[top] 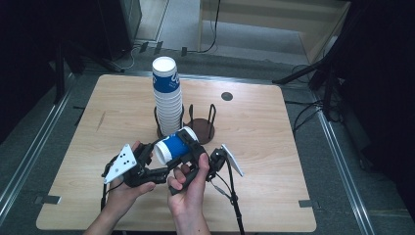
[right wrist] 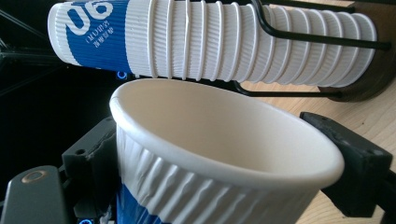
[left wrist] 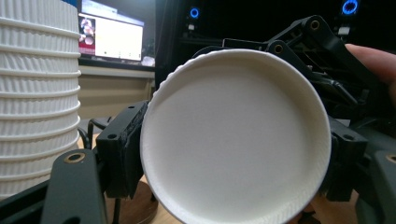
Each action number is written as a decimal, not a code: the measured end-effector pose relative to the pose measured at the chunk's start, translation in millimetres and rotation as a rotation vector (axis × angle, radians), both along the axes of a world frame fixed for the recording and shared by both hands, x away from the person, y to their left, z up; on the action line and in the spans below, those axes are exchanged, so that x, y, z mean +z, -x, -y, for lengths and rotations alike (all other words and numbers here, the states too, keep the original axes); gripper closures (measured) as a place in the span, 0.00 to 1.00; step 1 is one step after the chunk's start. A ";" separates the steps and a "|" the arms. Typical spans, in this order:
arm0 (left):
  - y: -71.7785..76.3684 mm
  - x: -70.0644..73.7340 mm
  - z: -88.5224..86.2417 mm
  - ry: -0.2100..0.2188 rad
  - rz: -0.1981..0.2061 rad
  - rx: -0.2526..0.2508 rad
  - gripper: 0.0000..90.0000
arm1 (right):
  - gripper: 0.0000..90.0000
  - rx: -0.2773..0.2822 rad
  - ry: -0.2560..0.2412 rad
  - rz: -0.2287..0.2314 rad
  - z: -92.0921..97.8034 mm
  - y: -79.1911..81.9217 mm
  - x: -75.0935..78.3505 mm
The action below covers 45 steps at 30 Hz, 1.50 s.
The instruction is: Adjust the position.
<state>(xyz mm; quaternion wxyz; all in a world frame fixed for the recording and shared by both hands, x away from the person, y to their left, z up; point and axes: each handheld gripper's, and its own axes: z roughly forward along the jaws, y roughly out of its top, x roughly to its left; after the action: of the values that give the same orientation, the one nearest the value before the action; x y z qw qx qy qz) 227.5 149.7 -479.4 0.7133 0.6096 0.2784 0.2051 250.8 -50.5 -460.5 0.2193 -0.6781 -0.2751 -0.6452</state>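
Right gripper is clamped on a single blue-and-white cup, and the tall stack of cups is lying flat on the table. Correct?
Not quite. The right gripper is clamped on the single cup, but the stack of cups stands upright in the wire holder on the table, not lying flat. The high view shows it.

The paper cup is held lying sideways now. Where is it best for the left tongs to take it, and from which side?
Grip the paper cup on its ribbed wall near the closed base, coming from the base end. The flat base faces the left tongs, and the right tongs already clamp the wall closer to the rim.
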 end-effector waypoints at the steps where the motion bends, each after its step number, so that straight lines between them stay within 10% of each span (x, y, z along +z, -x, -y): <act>1: 0.0 0.0 0.0 0.000 0.000 0.000 0.28 | 0.14 0.000 0.000 0.000 0.0 0.0 0.0; 9: -0.5 0.2 -3.7 -0.011 -0.017 0.014 0.15 | 0.15 0.006 -0.003 0.009 -1.6 0.1 -1.0; 12: 2.9 3.6 -3.7 -0.057 -0.114 0.107 0.00 | 0.15 0.005 0.006 0.008 -1.0 -0.1 -1.0; 28: 4.4 6.0 -7.2 -0.091 -0.152 0.094 0.00 | 0.15 -0.031 0.053 0.035 5.5 -4.2 -3.3; 45: 3.4 7.8 -17.6 -0.083 -0.166 0.096 0.00 | 0.15 -0.165 0.268 0.163 16.2 -5.0 1.9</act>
<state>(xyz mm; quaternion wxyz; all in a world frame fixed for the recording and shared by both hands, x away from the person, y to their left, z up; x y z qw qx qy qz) 224.1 167.3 -471.6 0.6515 0.6394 0.3565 0.1991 255.8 -66.6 -458.6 0.0502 -0.6669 -0.3191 -0.6715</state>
